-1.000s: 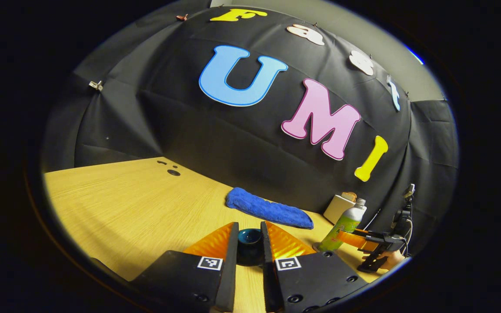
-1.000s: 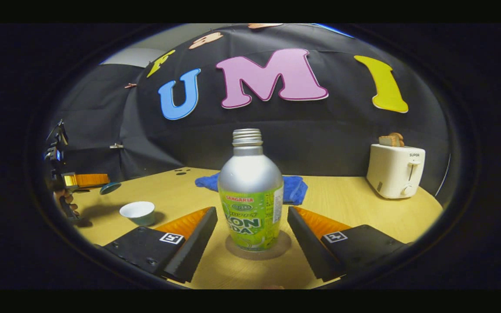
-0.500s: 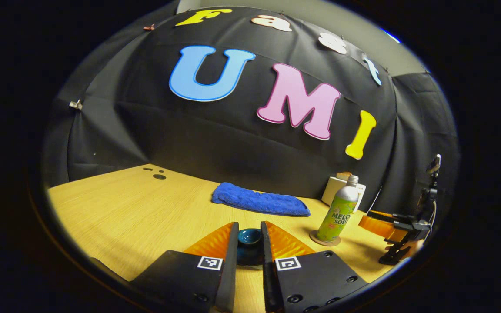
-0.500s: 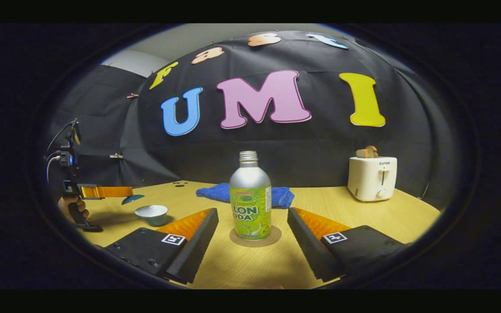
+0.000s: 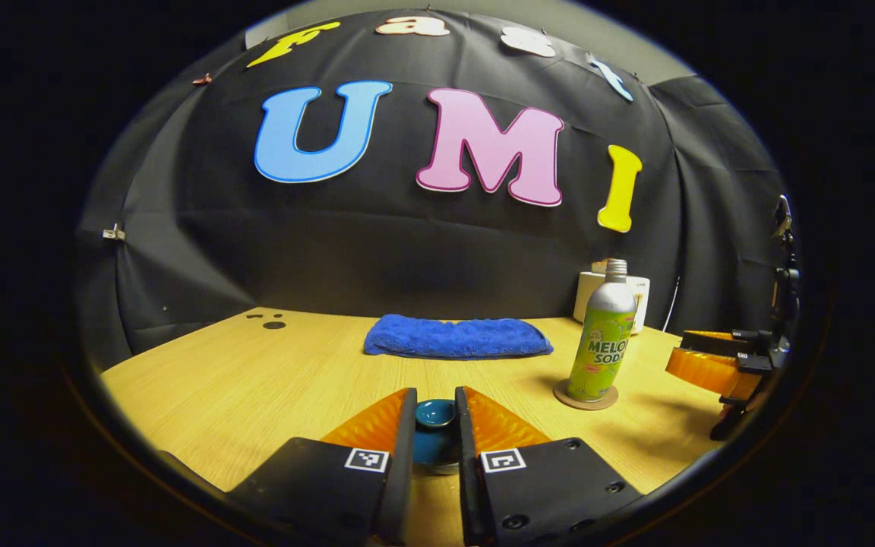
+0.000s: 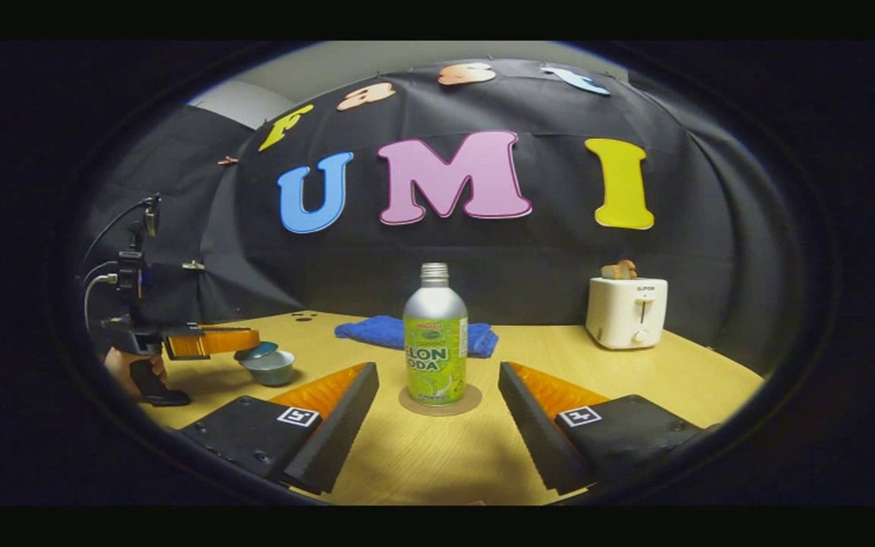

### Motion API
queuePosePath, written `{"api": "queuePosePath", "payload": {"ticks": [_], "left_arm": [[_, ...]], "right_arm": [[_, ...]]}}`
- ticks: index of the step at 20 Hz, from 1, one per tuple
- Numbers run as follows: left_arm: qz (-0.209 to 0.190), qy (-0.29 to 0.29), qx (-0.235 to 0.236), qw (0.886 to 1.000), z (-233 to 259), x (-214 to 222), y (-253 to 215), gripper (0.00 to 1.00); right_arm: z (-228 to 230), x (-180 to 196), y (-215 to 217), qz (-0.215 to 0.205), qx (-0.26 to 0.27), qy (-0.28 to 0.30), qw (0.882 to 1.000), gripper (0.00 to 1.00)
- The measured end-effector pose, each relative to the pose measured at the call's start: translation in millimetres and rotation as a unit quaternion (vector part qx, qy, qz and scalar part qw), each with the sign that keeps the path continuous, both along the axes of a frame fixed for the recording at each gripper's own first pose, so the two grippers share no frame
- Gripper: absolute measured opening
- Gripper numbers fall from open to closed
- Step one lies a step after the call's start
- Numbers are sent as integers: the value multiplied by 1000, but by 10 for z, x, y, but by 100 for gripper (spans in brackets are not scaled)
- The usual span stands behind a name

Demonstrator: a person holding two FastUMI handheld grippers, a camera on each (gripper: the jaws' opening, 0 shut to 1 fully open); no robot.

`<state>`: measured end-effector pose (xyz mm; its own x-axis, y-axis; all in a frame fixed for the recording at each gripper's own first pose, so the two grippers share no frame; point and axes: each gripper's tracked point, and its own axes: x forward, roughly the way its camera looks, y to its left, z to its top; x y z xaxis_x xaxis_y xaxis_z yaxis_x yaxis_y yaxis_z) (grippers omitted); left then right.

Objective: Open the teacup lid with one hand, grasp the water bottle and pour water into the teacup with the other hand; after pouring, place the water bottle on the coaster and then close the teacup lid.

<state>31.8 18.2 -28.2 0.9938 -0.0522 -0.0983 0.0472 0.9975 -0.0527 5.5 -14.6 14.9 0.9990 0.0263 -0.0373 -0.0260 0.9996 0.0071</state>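
The left gripper (image 5: 435, 456), clenched on the teacup lid (image 5: 435, 414), has lowered it over the teacup (image 6: 270, 369). The right gripper (image 6: 437, 414), released, has backed off the water bottle (image 6: 435, 342) on its coaster (image 6: 407, 403). Bottle reads "MELON SODA".

The bottle (image 6: 435, 334) stands on the coaster (image 6: 439, 400); behind it lies the towel (image 6: 392, 332), the toaster (image 6: 626, 312) to its right, the teacup (image 6: 270, 368) to its left.

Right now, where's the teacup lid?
The teacup lid is pinched in the left gripper, held just over the teacup at the right gripper view's left.
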Motion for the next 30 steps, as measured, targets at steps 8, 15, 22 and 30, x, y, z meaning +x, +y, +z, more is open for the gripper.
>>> {"api": "queuePosePath", "payload": {"ticks": [8, 15, 22, 30], "left_arm": [[2, 26, 36, 999, -91, 102, -103, 30], [10, 37, 42, 998, -126, 126, -104, 30], [14, 35, 39, 999, -119, 105, -108, 39], [24, -2, 34, 999, -4, -99, -118, 77]], "right_arm": [[0, -14, 59, 14, 1, 0, 1000, 98], [-4, -17, 58, 15, 1, 0, 1000, 98], [-3, -15, 55, 14, 2, 1, 1000, 98], [-6, -13, 49, 15, 2, 0, 1000, 98]]}}
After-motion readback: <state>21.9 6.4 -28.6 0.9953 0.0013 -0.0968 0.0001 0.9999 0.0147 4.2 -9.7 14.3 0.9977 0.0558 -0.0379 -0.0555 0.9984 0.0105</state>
